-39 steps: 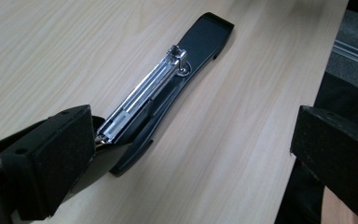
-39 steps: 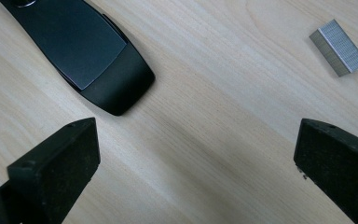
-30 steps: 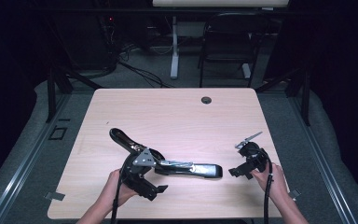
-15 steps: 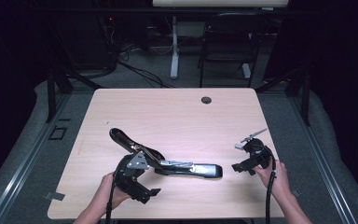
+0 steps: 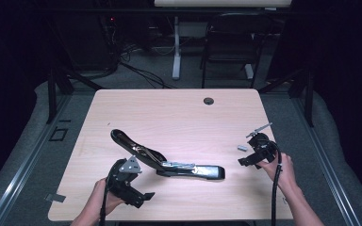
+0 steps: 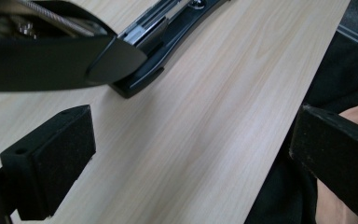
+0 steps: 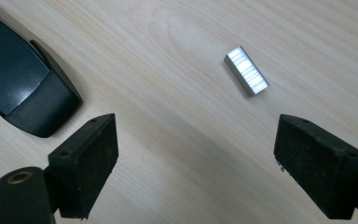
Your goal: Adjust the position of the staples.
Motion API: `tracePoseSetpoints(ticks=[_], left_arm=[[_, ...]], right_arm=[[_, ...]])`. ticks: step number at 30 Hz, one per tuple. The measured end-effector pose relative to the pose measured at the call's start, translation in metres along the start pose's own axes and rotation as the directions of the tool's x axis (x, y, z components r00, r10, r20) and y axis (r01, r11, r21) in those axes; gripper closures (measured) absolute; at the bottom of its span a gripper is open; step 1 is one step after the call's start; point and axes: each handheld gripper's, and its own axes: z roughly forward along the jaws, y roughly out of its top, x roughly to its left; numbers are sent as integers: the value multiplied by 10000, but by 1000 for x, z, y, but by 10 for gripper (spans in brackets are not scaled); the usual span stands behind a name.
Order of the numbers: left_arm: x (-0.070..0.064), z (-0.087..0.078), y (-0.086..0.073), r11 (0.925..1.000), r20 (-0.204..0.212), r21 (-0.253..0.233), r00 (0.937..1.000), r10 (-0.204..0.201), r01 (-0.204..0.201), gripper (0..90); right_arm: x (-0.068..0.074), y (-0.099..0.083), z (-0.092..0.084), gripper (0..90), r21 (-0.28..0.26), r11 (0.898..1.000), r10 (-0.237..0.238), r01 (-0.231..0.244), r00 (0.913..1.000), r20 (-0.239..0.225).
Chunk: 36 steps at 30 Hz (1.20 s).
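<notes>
A long black-and-chrome stapler (image 5: 169,162), hinged open, lies near the front of the pale wooden worktop (image 5: 179,117). A small silver block of staples (image 7: 246,71) lies bare on the wood, just ahead of the right gripper (image 7: 209,158) — jaws spread, just closing slightly, grasping nothing. The left gripper (image 6: 186,163) hangs beside the stapler — released, empty.

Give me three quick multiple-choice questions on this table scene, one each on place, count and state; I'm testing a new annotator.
1. Where does the block of staples lie?
A. on the stapler
B. on bare table near the right gripper
C. on the floor

2. How many staplers are on the table?
A. one
B. two
C. three

3. How is the stapler?
A. closed flat
B. swung open
C. standing on end

Answers: 1 B, wood all round it. 2 A, a single black one. 3 B, its arm is raised off the base.
</notes>
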Motion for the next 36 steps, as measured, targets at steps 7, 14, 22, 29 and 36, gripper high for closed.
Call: tracePoseSetpoints(ticks=[7,14,22,29,36], left_arm=[[7,-5,-15,9990,-36,34,9990,-440,440,1],[15,-8,-21,9982,-48,-166,9984,-570,569,1],[16,-6,-19,9986,-158,-140,9986,-508,505,1],[19,-5,-20,9984,-215,-58,9982,-556,555,1],[19,-1,-18,9989,-157,100,9989,-449,450,1]], right_arm=[[-4,15,2,173,81,9973,-725,726,9974,-52],[-16,32,14,426,855,9867,-1365,1381,9903,-249],[-22,51,21,598,1378,9731,-1863,1844,9825,7],[-20,66,31,664,1837,9524,-2483,2434,9687,38],[-23,69,38,631,1906,9525,-2395,2376,9708,-129]])
